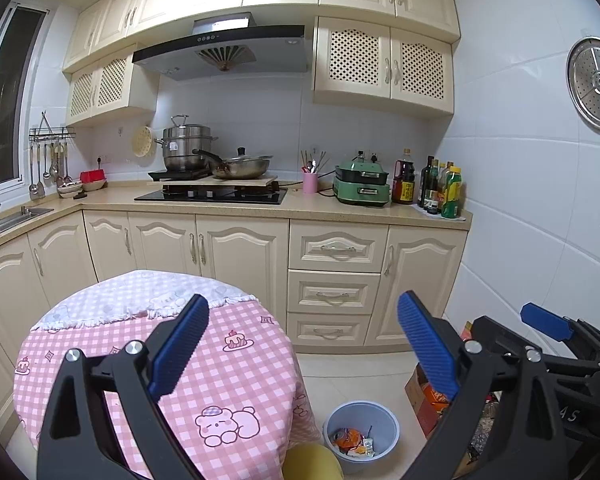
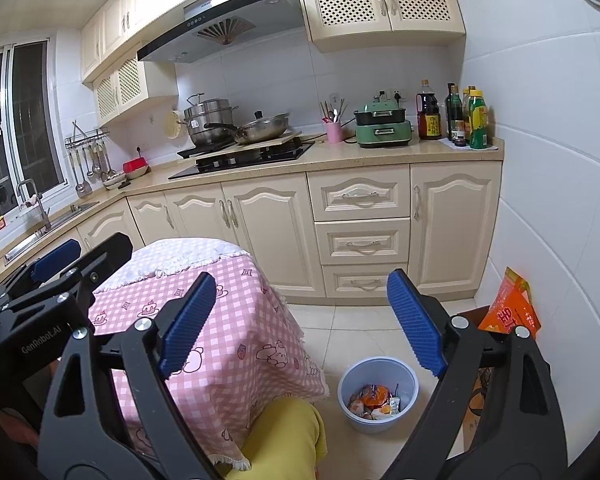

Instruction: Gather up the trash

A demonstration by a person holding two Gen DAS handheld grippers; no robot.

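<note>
Both tools are held level above a small table draped in a pink checked cloth (image 1: 236,364), pointing toward the kitchen counter (image 1: 260,206). The left gripper (image 1: 304,346) has its blue-padded fingers (image 1: 180,350) spread wide apart with nothing between them; it hangs over the near half of the table, and the right tool's black frame shows at the right edge of its view. The right gripper (image 2: 302,324) is likewise spread wide and empty, with its left finger over the cloth's edge and its right finger over the tiled floor (image 2: 352,320). The trash (image 2: 374,400), a heap of orange and white wrappers, lies inside a pale blue bin (image 2: 408,376) standing on the floor just beside the table's draped corner. The bin sits low between the right tool's fingers in that view, well below them and not touched; in the left view the bin (image 1: 388,424) appears below and inside the right finger. A person's yellow-clad knee (image 2: 284,432) shows just beside the bin. A cardboard box (image 1: 418,396) with an orange packet (image 2: 512,308) stands against the wall, right of the bin.
</note>
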